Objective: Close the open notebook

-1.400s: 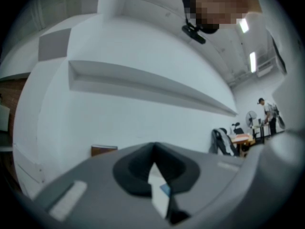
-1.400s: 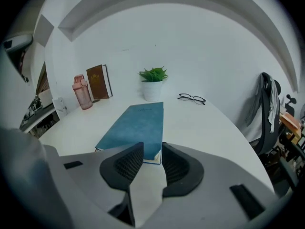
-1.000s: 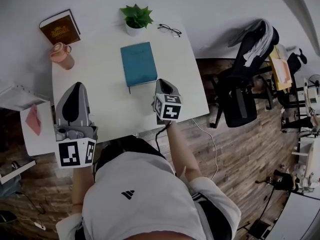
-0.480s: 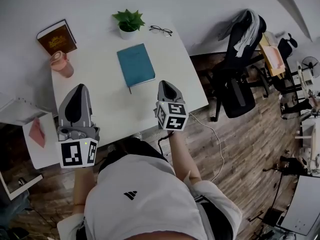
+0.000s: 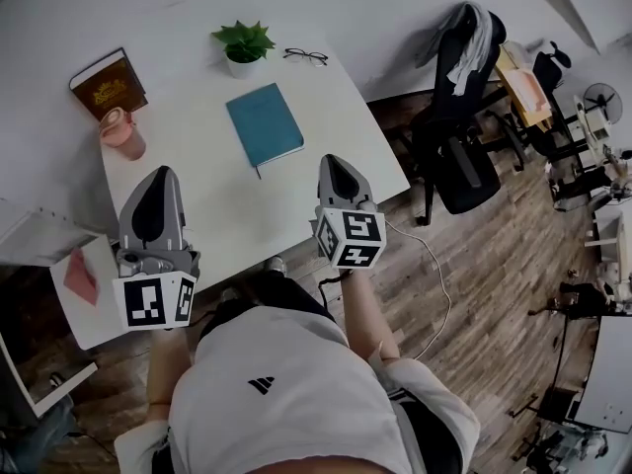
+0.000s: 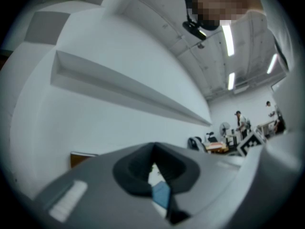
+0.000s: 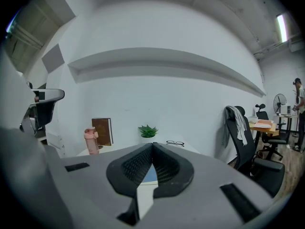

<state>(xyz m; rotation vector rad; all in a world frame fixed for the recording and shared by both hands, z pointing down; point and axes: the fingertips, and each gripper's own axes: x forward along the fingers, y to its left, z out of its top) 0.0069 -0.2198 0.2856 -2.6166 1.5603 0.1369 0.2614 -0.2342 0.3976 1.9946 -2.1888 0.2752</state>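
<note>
A teal notebook (image 5: 265,123) lies closed and flat on the white table (image 5: 202,181), also glimpsed between the jaws in the left gripper view (image 6: 162,194) and the right gripper view (image 7: 150,174). My left gripper (image 5: 161,173) hangs above the table's near left part, jaws together and empty. My right gripper (image 5: 333,159) is held above the near right edge, short of the notebook's near corner, also shut on nothing. Neither gripper touches the notebook.
A brown book (image 5: 109,82), a pink cup (image 5: 123,131), a potted plant (image 5: 242,47) and glasses (image 5: 306,56) sit along the table's far side. A black office chair (image 5: 459,117) stands to the right, a low white shelf (image 5: 59,265) to the left.
My right gripper has risen and drawn back from the notebook toward the person. The left gripper has barely shifted. The notebook stays closed in place.
</note>
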